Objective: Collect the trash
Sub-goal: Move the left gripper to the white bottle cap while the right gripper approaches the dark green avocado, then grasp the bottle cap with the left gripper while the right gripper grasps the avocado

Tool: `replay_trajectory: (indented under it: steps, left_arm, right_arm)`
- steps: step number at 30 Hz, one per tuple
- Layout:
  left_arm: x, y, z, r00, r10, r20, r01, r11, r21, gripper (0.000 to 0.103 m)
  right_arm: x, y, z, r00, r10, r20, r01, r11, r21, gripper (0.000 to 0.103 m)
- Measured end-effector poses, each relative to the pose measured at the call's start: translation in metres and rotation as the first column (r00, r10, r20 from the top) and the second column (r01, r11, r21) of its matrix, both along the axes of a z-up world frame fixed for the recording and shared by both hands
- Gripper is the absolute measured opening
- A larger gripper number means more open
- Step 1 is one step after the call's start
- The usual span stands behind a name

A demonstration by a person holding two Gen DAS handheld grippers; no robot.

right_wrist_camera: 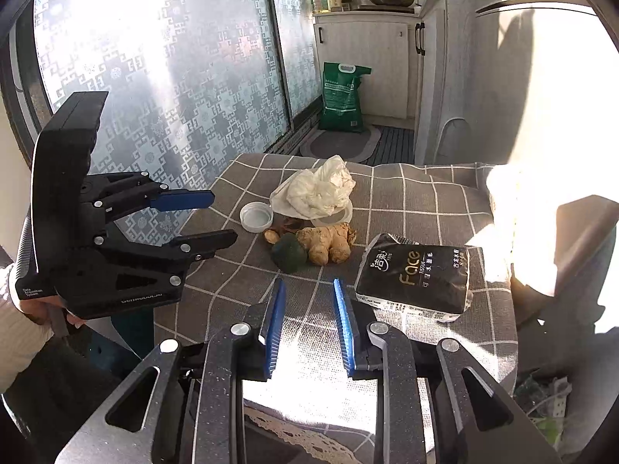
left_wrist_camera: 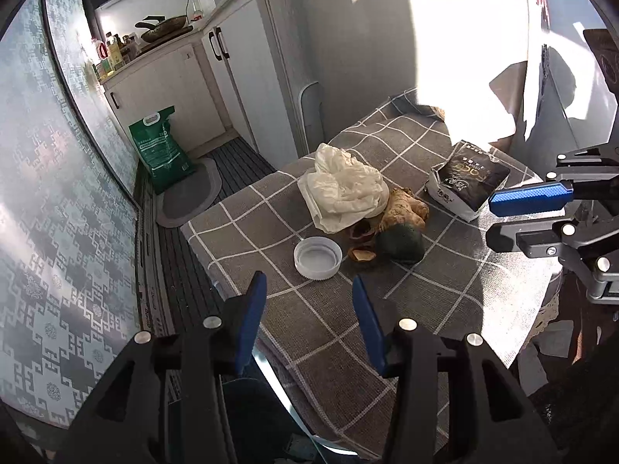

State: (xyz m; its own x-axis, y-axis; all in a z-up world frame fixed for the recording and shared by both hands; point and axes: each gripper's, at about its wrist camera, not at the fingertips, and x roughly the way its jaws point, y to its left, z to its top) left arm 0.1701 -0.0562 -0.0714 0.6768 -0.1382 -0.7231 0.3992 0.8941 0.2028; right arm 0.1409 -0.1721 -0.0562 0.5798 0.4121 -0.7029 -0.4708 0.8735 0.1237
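Approaching the trash heap on the desk (left_wrist_camera: 445, 301), which is covered by a grey checked cloth. Both claws hover above the near edge, nothing held. Left claw (left_wrist_camera: 309, 290): jaws apart, empty, pointing down toward the white plastic lid (left_wrist_camera: 318, 258) that lies open side up just ahead of it. Right claw (right_wrist_camera: 309, 297): jaws apart by a narrower gap, also empty, aimed at the bare cloth short of the pile. The trash sits mid-desk in one cluster: crumpled white paper (left_wrist_camera: 344, 187) at the back, lid beside it, brown shell scraps (left_wrist_camera: 361, 255), a dark green round piece (left_wrist_camera: 400, 243) touching a knobbly piece of ginger (left_wrist_camera: 404, 210). The black tissue pack (right_wrist_camera: 416, 276) lies apart to the right; I judge it is not trash and leave it alone. Plan for this step: take the lid first with the left claw, since it is nearest and lies clear of the rest. I would pinch across its rim, one pad inside and one outside, because the flat disc offers no other hold. Risk: pressing down skates it over the cloth. No bin is visible in either view.
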Motion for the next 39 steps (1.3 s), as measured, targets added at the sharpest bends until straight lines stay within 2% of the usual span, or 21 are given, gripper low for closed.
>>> replay_trajectory:
  steps: [3, 8, 13, 16, 20, 26, 32, 39]
  left_arm:
    - [0.010, -0.003, -0.007, 1.000, 0.003, -0.004, -0.003, 1.000, 0.022, 0.050]
    - [0.023, -0.005, -0.011, 1.000, 0.009, -0.020, -0.008, 1.000, 0.012, 0.050]
    - [0.032, -0.007, -0.015, 0.999, 0.008, -0.032, -0.008, 1.000, -0.003, 0.050]
    - [0.036, -0.007, -0.016, 0.999, -0.006, -0.048, 0.004, 0.999, -0.032, 0.033]
    - [0.036, -0.007, -0.016, 0.999, -0.009, -0.052, 0.007, 0.999, -0.040, 0.033]
    - [0.032, 0.000, -0.013, 0.999, 0.012, -0.050, -0.017, 0.995, -0.103, 0.032]
    - [0.021, 0.002, -0.007, 0.999, 0.017, -0.038, -0.022, 0.990, -0.138, 0.032]
    - [0.010, 0.011, -0.002, 0.999, 0.030, -0.036, -0.036, 0.986, -0.162, 0.032]
  right_arm:
    - [-0.001, -0.003, -0.002, 1.000, 0.007, -0.005, -0.007, 1.000, 0.002, 0.025]
    - [-0.002, -0.009, 0.000, 1.000, 0.008, -0.005, -0.008, 1.000, 0.020, 0.030]
    - [-0.004, -0.015, 0.000, 1.000, 0.019, -0.006, -0.019, 0.999, 0.047, 0.030]
    - [-0.004, -0.013, -0.004, 0.999, 0.034, -0.012, -0.033, 0.998, 0.053, 0.031]
    - [-0.001, -0.005, -0.010, 0.998, 0.056, -0.018, -0.055, 0.997, 0.047, 0.031]
    - [0.004, 0.008, -0.015, 0.998, 0.061, -0.018, -0.061, 0.998, 0.032, 0.036]
    - [0.014, 0.020, -0.020, 0.998, 0.057, -0.034, -0.056, 0.997, 0.045, 0.036]
    - [0.026, 0.032, -0.029, 0.998, 0.041, -0.048, -0.041, 0.999, 0.018, 0.036]
